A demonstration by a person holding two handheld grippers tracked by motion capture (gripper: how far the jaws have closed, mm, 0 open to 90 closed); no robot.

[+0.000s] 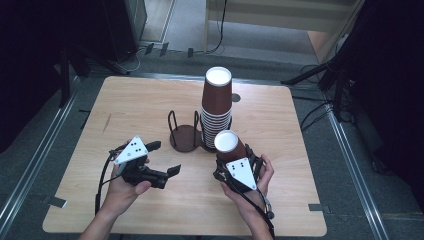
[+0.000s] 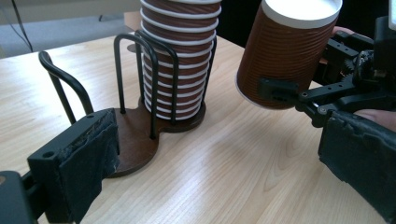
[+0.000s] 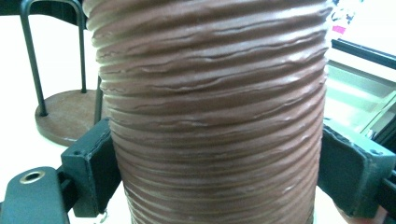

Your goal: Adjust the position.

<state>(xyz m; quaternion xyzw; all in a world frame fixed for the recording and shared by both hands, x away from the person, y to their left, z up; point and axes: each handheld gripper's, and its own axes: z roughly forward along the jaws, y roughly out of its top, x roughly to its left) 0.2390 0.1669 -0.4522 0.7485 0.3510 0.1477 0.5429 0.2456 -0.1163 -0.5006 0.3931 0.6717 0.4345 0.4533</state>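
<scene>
Squarely between the right hand-held gripper (image 1: 231, 159) pads sits the cup (image 1: 229, 144).

The pale wooden counter (image 1: 150, 100) lies bare along its left side, near edge and far right corner, giving open passage there. At its middle the dark wire cup rack on a brown base (image 1: 184, 131) and the tall stack of ribbed brown paper cups (image 1: 217, 107) stand in the way; the rack's left bay is vacant between its wire loops.
</scene>
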